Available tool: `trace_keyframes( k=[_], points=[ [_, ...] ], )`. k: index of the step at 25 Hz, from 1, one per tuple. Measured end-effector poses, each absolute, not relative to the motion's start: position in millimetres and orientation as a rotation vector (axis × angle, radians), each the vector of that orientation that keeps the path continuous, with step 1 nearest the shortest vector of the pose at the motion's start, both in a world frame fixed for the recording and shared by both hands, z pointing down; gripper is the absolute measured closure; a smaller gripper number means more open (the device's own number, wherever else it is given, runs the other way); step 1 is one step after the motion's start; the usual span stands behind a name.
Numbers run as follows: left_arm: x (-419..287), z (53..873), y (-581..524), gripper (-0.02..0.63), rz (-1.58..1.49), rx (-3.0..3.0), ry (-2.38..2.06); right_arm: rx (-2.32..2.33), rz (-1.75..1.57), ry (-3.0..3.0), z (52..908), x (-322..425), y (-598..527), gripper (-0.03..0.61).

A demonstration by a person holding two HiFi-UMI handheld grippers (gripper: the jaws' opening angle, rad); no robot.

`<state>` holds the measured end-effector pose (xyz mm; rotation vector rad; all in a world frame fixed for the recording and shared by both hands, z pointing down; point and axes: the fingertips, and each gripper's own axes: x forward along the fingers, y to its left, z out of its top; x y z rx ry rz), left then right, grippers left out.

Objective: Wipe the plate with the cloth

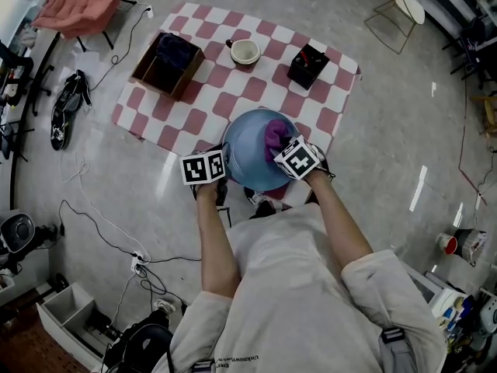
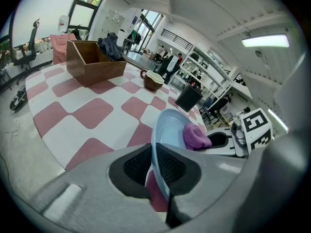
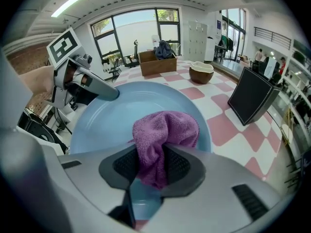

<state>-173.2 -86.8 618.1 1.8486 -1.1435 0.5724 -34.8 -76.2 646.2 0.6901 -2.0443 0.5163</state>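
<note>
A light blue plate (image 1: 247, 152) is held above the near edge of the checkered mat (image 1: 256, 88). My left gripper (image 1: 220, 183) is shut on the plate's rim (image 2: 160, 171), which stands on edge between its jaws. My right gripper (image 1: 284, 155) is shut on a purple cloth (image 3: 163, 140), and the cloth (image 1: 274, 136) presses against the plate's inner face (image 3: 116, 113). In the right gripper view the left gripper (image 3: 82, 84) shows at the plate's far rim. The cloth (image 2: 195, 136) also shows against the plate in the left gripper view.
On the pink and white mat stand a wooden box (image 1: 167, 64) with dark cloth inside, a brown and white bowl (image 1: 245, 51) and a black box (image 1: 308, 65). Cables (image 1: 101, 224) lie on the floor at left, and a wire chair (image 1: 397, 18) stands beyond the mat.
</note>
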Motion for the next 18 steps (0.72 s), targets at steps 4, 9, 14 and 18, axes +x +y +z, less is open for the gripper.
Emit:
trace_keyframes(
  k=[4,9,14,18],
  points=[
    [-172.7,616.5,-86.3,0.584,0.569,1.855,-1.148,0.686,0.509,-2.034,649.4,-28.3,-64.3,0.454],
    [-172.5,616.6,-87.2,0.584,0.571,1.860,-1.149,0.660,0.464,-2.016,648.3,-27.0,-47.9,0.454],
    [-174.4,620.8,-84.4,0.584,0.571,1.849,-1.151,0.626,0.433,-2.044,648.1,-36.8,-31.4,0.454],
    [-174.0,622.1,-85.6,0.584,0.572,1.846,-1.155,0.571,0.385,-2.037,647.9,-48.3,-22.8,0.454]
  ],
)
